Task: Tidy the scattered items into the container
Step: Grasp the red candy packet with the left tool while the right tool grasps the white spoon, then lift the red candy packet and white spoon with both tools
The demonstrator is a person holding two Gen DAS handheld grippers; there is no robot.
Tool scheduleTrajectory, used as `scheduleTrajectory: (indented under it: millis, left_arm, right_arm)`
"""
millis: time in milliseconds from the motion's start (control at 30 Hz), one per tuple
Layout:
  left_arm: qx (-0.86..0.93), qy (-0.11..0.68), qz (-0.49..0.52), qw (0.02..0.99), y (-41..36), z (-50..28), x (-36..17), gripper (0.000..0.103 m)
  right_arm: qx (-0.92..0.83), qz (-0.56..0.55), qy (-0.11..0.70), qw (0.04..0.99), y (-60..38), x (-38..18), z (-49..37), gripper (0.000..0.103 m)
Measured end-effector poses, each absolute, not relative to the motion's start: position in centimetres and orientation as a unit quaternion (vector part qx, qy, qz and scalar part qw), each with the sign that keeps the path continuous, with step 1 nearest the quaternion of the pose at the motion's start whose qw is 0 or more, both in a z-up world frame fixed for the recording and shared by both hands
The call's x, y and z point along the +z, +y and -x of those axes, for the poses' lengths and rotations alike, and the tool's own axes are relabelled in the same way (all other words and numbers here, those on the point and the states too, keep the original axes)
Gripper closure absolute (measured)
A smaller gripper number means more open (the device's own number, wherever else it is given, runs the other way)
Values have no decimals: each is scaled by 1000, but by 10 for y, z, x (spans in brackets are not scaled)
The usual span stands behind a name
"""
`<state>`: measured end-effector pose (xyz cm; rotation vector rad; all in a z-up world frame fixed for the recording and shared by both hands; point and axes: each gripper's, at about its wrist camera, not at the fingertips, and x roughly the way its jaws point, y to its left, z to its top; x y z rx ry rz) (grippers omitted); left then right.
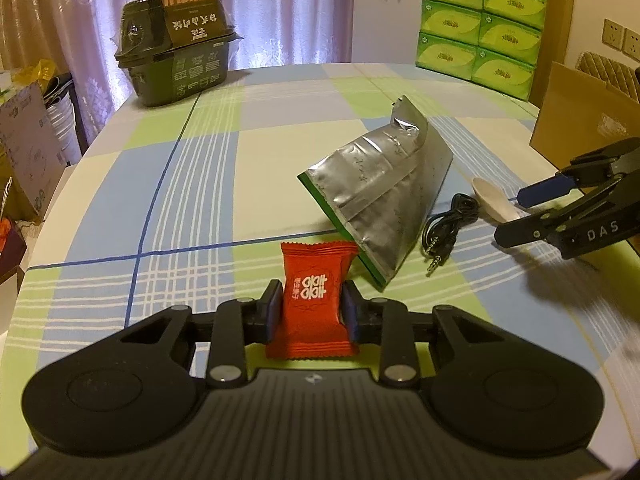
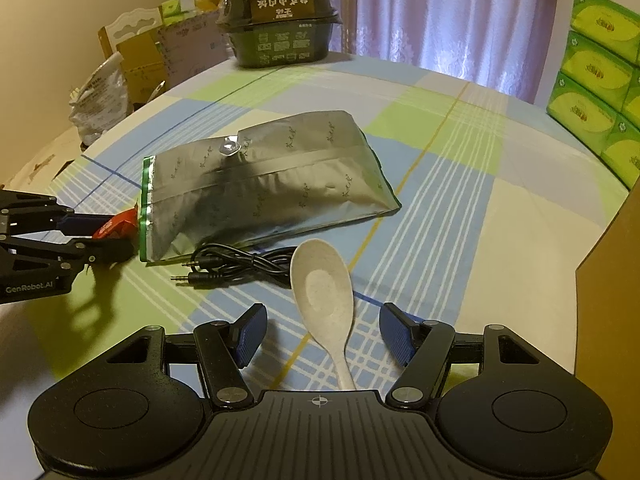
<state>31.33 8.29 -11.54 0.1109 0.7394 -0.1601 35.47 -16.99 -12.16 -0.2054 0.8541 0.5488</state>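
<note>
My left gripper point(image 1: 311, 307) clamps the red candy point(image 1: 314, 300); my right gripper point(image 2: 320, 330) gapes around the spoon point(image 2: 323, 292), silver pouch point(image 2: 264, 184) and black cable point(image 2: 236, 266) probably touching ahead.

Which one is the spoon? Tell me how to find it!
Start at the big silver foil bag lying in the middle of the checked tablecloth. Right in front of it is a tangled black cable, and just beside that lies the spoon, between the open fingers of the right gripper. It is the only pale, cream-coloured thing there, with a round bowl and a thin handle.
</note>
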Motion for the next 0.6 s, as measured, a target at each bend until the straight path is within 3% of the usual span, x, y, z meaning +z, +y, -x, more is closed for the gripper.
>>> scheduleTrajectory:
  millis: [67,233,333,433,500,533,600]
  left_arm:
    - [-78,360,-57,928,82,-313,-116,77]
    - [-74,355,-58,930,82,-313,-117,72]
    - [-66,352,-50,932,86,-313,-118,64]
    - [-67,352,-44,932,87,-313,-118,64]
    - [-66,353,-44,932,86,-313,-118,66]
    - [-68,353,-42,932,86,-313,-117,72]
    - [-69,354,-41,932,86,-313,-116,76]
  right_arm:
    - [268,100,409,867,-169,-123,-356,48]
    - [269,111,403,868,-165,-125,-356,48]
    - [270,118,401,867,-163,-125,-355,57]
    - [269,119,402,867,-162,-125,-355,59]
    - [266,120,403,868,-162,-125,-356,68]
    - [265,119,404,867,-162,-124,-356,68]
    - [261,120,406,868,-161,-124,-356,68]
